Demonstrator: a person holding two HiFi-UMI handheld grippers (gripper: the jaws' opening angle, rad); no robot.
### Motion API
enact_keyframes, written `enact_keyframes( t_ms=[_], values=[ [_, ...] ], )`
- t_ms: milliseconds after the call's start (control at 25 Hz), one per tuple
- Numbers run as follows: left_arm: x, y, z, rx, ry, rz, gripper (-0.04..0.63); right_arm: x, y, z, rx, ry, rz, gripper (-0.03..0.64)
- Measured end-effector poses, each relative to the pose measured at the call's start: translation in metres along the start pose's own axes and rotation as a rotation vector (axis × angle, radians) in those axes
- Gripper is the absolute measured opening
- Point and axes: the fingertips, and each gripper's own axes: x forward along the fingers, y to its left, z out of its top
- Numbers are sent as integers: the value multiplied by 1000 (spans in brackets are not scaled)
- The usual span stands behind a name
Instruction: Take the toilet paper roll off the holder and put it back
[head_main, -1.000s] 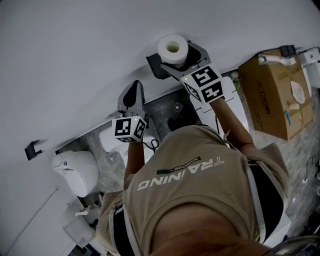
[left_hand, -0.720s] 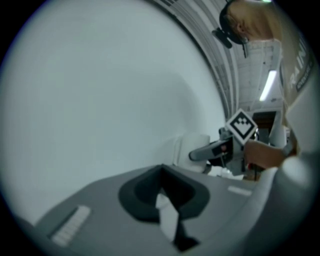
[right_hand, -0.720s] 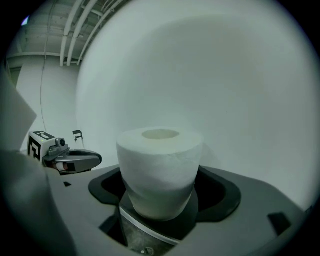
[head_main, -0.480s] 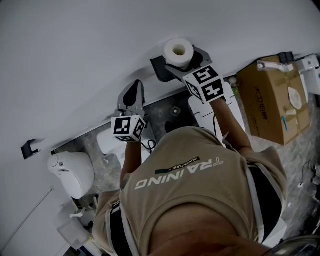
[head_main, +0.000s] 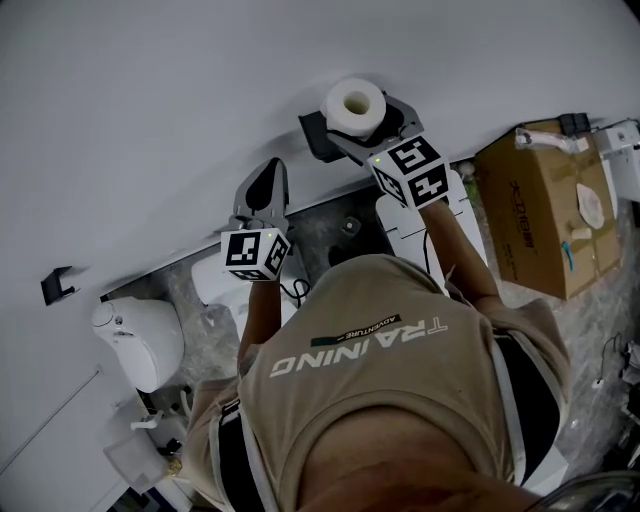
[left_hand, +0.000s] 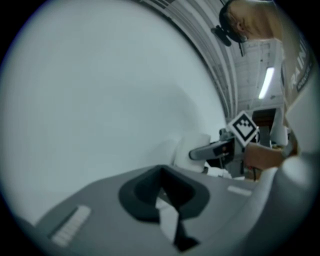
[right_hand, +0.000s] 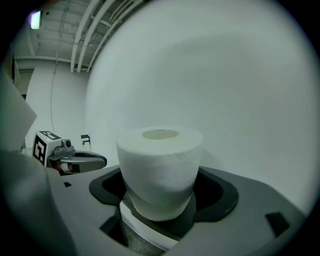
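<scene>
From the head view, the right gripper (head_main: 360, 125) is clamped on the toilet paper roll (head_main: 340, 108). The roll is held up against the white wall (head_main: 150, 120), with its core hole facing the camera. The left gripper (head_main: 268, 178) hangs below and to the left of the roll, apart from it, with its tips pointing at the wall. A cardboard box (head_main: 545, 210) sits well to the right of the roll, and a toilet (head_main: 140, 335) is far off to its lower left.

In the left gripper view, those jaws are closed together with nothing between them. The roll shows beyond them to the right, in the other tongs' grip.

In the right gripper view, the dark pads press the roll from both sides. The left gripper lies off to the roll's left.
</scene>
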Motion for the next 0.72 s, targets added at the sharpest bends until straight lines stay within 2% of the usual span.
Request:
enact_keyframes(
  t_ms=[360, 720],
  values=[
    [0, -13, 6, 24, -6, -9, 5, -25, 6, 14, -23, -101, 41, 370],
    [1, -32, 3, 26, 11, -16, 5, -56, 8, 14, -37, -137, 61, 370]
  ],
)
